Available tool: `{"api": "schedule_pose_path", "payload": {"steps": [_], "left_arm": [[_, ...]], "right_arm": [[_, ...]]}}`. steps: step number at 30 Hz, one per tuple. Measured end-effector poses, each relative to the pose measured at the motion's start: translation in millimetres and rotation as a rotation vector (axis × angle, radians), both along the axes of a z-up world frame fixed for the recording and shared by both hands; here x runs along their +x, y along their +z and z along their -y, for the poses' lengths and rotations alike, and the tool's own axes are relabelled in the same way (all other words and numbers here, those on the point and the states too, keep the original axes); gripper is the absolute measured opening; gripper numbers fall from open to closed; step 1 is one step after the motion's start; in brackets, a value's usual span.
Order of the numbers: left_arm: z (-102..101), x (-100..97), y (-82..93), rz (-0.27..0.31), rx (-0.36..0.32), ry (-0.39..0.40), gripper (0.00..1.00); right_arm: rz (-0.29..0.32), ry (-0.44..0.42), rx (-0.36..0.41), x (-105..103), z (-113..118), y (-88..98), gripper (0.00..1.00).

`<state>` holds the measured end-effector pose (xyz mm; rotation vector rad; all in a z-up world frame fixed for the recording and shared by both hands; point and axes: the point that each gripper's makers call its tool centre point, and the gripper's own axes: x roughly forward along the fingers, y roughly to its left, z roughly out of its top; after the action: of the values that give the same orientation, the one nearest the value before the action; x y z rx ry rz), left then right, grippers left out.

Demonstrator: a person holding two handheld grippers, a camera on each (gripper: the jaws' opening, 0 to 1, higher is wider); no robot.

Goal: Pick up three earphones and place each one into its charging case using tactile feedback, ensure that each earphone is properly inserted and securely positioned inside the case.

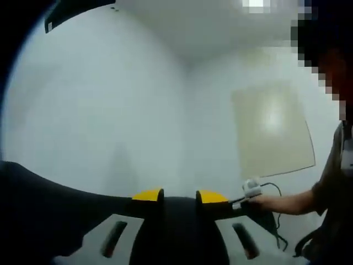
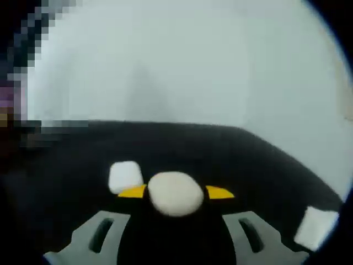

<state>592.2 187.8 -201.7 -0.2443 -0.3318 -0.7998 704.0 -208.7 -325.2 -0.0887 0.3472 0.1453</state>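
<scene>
On the dark surface, seen in the right gripper view: 1 rounded white case lying between the yellow tips of the right gripper, 1 squarish white case just beside it, 1 more sitting well apart. Whether the fingers are pressing the rounded case, I cannot tell. Left gripper is hovering with fingers partly apart, holding nothing. Cases are looking light, hard and slippery; gripping across the flat sides seems best.
</scene>
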Motion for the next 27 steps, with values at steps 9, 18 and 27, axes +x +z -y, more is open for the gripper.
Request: {"api": "schedule_pose_path", "payload": {"steps": [9,18,27], "left_arm": [[-16.9,2.1,7.2,0.023,-0.054,0.066,0.21],[-24.3,7.1,7.8,0.014,-0.078,0.095,0.20],[-10.2,26.3,-20.0,-0.110,0.063,0.114,0.17]], "right_arm": [[0.367,-0.090,0.024,-11.6,7.9,74.1,0.33],[0.329,0.676,0.481,-64.3,-181.1,103.1,0.30],[0.262,0.747,0.223,-68.0,-205.7,52.4,0.29]]}}
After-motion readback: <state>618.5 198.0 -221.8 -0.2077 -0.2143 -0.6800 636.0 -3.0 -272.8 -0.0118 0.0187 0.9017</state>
